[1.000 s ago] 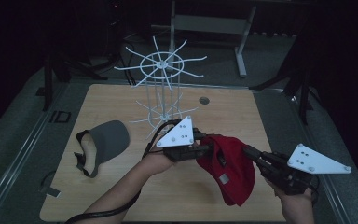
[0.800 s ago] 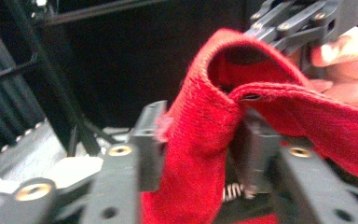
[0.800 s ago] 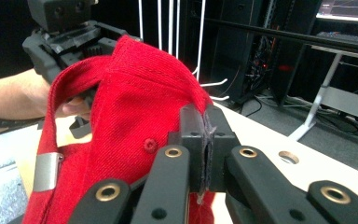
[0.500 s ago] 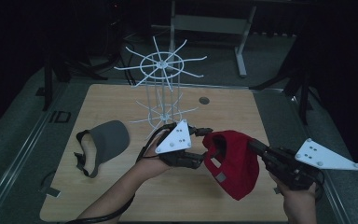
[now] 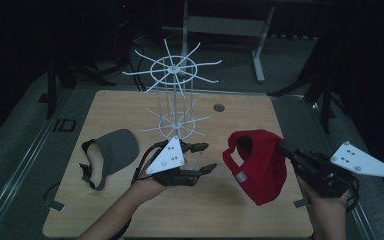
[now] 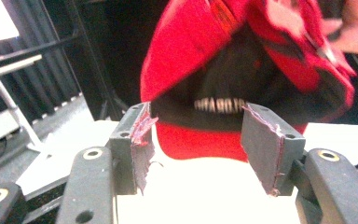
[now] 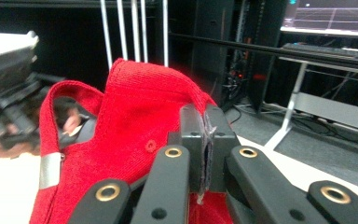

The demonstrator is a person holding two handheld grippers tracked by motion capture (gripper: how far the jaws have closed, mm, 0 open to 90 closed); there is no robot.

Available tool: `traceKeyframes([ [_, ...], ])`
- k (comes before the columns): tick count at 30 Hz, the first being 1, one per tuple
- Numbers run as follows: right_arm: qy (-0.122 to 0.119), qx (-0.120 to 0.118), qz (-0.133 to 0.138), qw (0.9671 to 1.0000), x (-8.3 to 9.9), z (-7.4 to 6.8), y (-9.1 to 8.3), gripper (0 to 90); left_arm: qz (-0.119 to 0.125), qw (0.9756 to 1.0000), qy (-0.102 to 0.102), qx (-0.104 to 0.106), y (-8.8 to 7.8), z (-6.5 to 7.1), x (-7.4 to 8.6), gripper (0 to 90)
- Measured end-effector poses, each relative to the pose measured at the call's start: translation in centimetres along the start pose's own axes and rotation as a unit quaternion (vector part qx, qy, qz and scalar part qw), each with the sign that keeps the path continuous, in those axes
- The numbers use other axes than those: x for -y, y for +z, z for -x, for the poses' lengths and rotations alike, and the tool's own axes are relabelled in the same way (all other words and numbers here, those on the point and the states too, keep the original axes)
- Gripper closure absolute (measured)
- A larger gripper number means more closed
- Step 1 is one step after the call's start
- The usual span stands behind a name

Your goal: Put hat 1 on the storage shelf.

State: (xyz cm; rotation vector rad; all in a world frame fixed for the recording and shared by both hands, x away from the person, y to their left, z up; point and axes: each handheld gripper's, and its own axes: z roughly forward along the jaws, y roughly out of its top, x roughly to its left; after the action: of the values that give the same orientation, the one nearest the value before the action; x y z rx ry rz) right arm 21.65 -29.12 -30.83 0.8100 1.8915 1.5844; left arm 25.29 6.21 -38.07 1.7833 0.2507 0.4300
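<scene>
A red cap (image 5: 257,165) hangs above the table's right side, its open underside turned to the left. My right gripper (image 5: 281,146) is shut on the cap's fabric (image 7: 135,121); the pads (image 7: 206,135) pinch a fold of it. My left gripper (image 5: 208,157) stands open a short way left of the cap, just in front of the rack's base. Its jaws have just been opening and hold nothing. In the left gripper view the cap (image 6: 205,56) hangs beyond the open pads (image 6: 196,135), showing its dark lining.
A white wire rack (image 5: 176,95) with spoke arms stands at mid-table behind my left gripper. A grey visor cap (image 5: 112,150) lies on the wooden table (image 5: 130,105) at the left. A small round hole (image 5: 219,107) sits near the far edge.
My left gripper let go of the red cap, opened and drew back to the left. The cap now hangs from the right gripper alone, slightly further right.
</scene>
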Motion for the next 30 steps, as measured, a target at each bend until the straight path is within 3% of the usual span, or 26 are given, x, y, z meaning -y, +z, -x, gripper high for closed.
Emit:
traceKeyframes([
  [9,0.007,0.028,0.014,0.9995,-1.6,1.5,0.0,88.5,-0.019,0.9997,-0.016,-0.008,-1.4,0.6,3.2,44.2],
  [15,0.010,0.036,0.028,0.9989,-3.2,2.3,0.3,88.5,-0.018,0.9990,-0.040,-0.009,-2.4,1.0,5.2,44.2],
  [24,0.002,0.052,0.044,0.9977,-7.4,3.1,2.0,88.4,-0.023,0.9974,-0.066,-0.017,-3.3,1.4,7.8,44.0],
  [30,-0.003,0.048,0.051,0.9976,-9.9,2.9,3.4,88.4,-0.032,0.9971,-0.065,-0.024,-3.4,1.5,8.7,44.0],
])
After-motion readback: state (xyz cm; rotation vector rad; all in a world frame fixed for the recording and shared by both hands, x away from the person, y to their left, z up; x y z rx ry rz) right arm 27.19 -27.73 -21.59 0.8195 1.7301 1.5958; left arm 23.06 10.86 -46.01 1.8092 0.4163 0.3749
